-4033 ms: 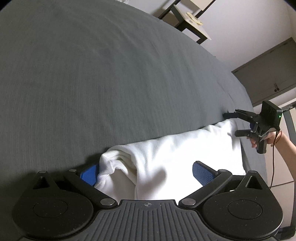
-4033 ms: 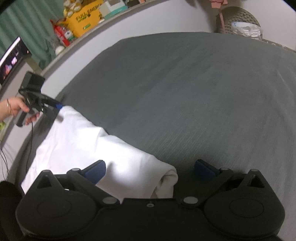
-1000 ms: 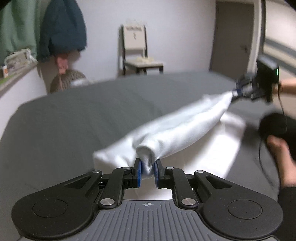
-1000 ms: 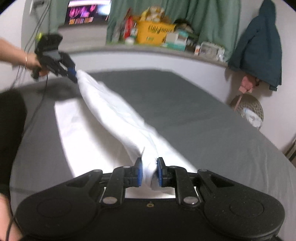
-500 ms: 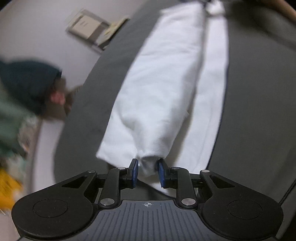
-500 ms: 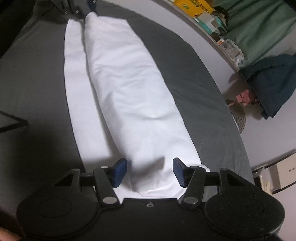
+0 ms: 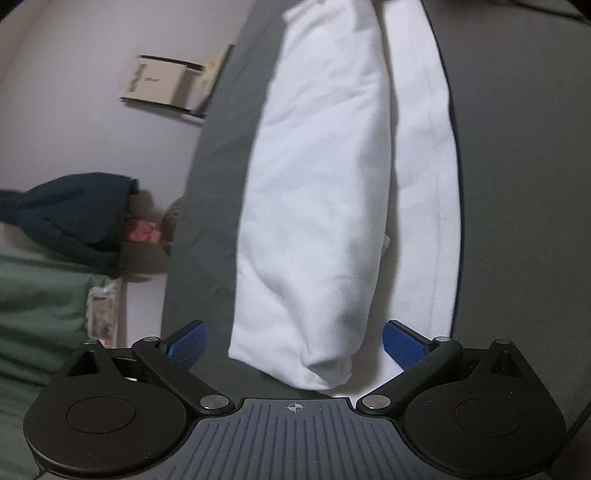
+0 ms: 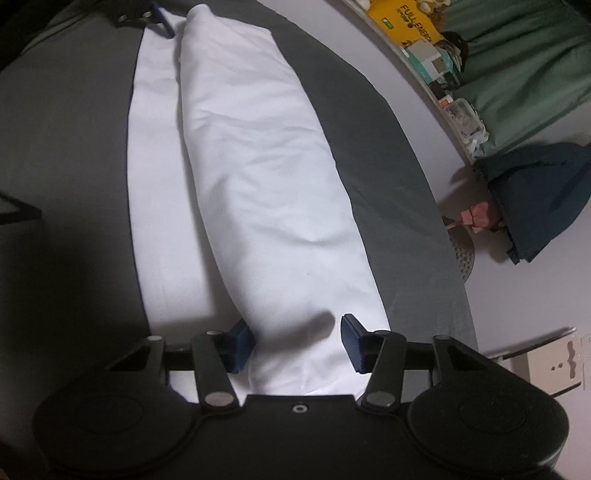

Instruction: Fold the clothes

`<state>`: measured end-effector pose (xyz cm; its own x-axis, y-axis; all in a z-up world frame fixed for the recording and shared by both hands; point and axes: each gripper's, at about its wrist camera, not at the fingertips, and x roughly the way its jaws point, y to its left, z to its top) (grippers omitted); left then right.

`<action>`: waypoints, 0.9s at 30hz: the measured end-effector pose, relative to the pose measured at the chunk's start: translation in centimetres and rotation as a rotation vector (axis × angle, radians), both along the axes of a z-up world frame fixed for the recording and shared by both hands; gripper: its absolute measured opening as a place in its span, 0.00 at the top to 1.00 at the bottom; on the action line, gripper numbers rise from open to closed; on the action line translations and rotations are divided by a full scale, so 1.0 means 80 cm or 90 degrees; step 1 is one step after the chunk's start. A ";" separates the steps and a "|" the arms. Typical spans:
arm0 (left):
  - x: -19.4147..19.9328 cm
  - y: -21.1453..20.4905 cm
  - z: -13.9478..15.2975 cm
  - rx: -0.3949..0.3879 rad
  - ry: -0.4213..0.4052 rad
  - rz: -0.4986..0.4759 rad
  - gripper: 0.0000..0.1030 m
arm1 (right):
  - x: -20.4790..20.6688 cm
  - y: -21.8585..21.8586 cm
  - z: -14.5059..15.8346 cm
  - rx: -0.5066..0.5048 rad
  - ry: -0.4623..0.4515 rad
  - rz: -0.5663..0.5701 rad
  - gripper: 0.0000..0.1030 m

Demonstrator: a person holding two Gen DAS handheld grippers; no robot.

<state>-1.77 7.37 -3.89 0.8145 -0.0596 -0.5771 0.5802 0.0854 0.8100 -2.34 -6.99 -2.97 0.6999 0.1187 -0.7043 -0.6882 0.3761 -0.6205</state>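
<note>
A white garment [image 7: 314,192] lies as a long strip on the grey bed [image 7: 517,184], one long side folded over so that a flat single-layer band stays uncovered along the other edge. My left gripper [image 7: 295,343] is open, its blue pads on either side of one end of the folded roll, holding nothing. The same garment [image 8: 266,192] runs away from my right gripper [image 8: 295,343], which is open around the opposite end. The left gripper shows small at the far end in the right wrist view [image 8: 155,18].
The grey bed [image 8: 66,147] extends around the garment. A shelf with a yellow box [image 8: 406,22] and green curtain, a dark blue jacket [image 8: 543,192] hanging on the wall, and a chair [image 7: 170,85] stand beyond the bed's edge.
Both grippers lifted the white garment's edge, swung it over and laid it down. The right gripper opened first; the left gripper has now opened too and let the fabric go.
</note>
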 end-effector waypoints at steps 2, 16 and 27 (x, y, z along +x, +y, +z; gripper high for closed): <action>0.005 -0.004 -0.004 0.020 0.026 -0.002 0.42 | 0.002 0.000 -0.001 -0.003 -0.002 0.002 0.56; -0.022 0.021 0.037 -0.051 0.077 -0.021 0.84 | -0.026 -0.016 0.047 0.006 0.010 0.023 0.89; -0.022 0.014 0.006 -0.063 0.147 0.026 0.75 | -0.015 -0.010 0.001 -0.050 0.100 0.018 0.79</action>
